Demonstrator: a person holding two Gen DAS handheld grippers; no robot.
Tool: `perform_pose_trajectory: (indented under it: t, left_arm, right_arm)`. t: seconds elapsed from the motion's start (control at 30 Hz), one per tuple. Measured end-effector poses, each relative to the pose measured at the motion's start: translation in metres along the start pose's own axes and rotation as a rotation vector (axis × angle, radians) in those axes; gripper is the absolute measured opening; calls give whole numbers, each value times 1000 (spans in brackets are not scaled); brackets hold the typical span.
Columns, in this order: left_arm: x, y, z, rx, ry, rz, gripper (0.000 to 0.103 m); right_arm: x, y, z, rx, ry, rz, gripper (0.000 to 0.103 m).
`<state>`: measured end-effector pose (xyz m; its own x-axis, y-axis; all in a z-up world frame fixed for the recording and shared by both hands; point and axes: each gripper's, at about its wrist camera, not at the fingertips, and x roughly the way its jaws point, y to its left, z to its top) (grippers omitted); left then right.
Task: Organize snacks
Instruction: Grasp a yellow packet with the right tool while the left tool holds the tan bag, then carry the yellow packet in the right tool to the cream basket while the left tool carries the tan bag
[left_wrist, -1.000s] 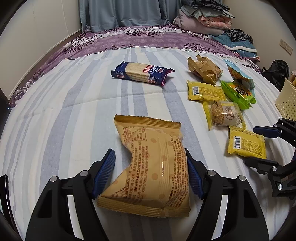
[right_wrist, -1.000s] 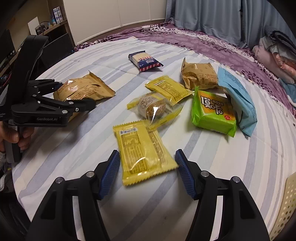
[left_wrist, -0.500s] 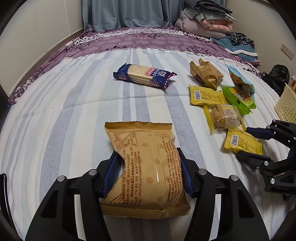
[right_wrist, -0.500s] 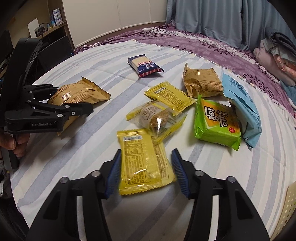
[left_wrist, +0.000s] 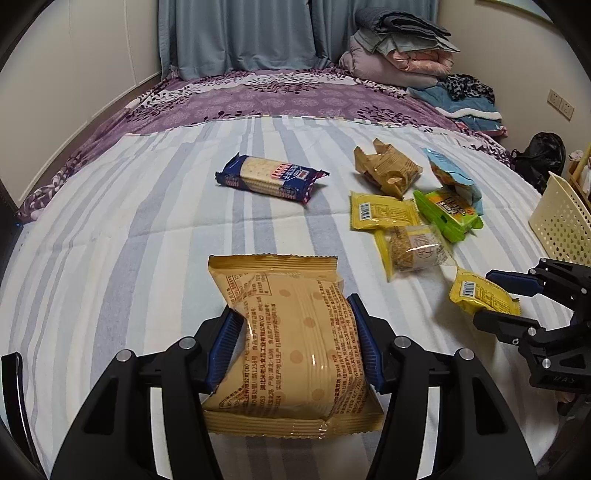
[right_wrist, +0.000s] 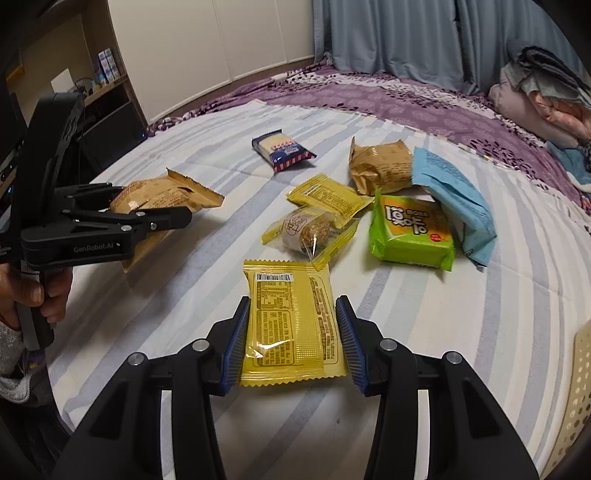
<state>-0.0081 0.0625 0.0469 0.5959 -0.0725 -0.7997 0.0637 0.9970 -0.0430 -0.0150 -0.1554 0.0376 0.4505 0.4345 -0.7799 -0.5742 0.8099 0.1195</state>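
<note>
Snacks, assorted, spread over a bed (left_wrist: 110, 229) with a striped sheet, listed by size. Cream perforated basket (left_wrist: 561, 225) at the bed's right edge, the likely destination. Tan packet (left_wrist: 295, 343), largest, pinched across its waist between the pads of the left gripper (left_wrist: 295, 347), whose jaws have just closed in on it. Blue cracker pack (left_wrist: 269, 179), lying apart. Light blue bag (right_wrist: 454, 195), green pack (right_wrist: 412, 230) and crumpled tan packet (right_wrist: 380, 166), clustered, touching. Yellow packet (right_wrist: 291, 325), clamped at both sides by the right gripper (right_wrist: 291, 332), jaws freshly closed. Step in hand: paired pick-up. Next move calls for lifting both clear and carrying them right to the basket without squashing.
</note>
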Motion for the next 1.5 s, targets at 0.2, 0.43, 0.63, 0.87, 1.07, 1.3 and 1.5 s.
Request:
perform_pose_trajectory:
  t: [0.2, 0.43, 0.63, 0.87, 1.07, 1.3, 1.5]
  left_arm:
    - [-8, -5, 1, 6, -14, -4, 59]
    - [-18, -15, 3, 28, -32, -14, 59]
    - [-26, -26, 6, 51, -45, -26, 59]
    - [-32, -41, 11, 79, -60, -42, 59]
    - [-34, -57, 14, 112, -64, -62, 59]
    - [-39, -79, 19, 148, -77, -87, 59]
    - [-43, -94, 23, 178, -86, -104, 59]
  right_arm:
    - [-20, -4, -1, 46, -57, -6, 46]
    - [-36, -11, -5, 84, -99, -20, 46]
    - [-52, -21, -10, 134, -145, -34, 46]
    - [-86, -35, -15, 191, -222, -74, 46]
    - [-120, -53, -23, 238, -288, -132, 46]
    - [-159, -79, -42, 311, -355, -222, 46]
    - [-187, -105, -60, 387, -397, -307, 46]
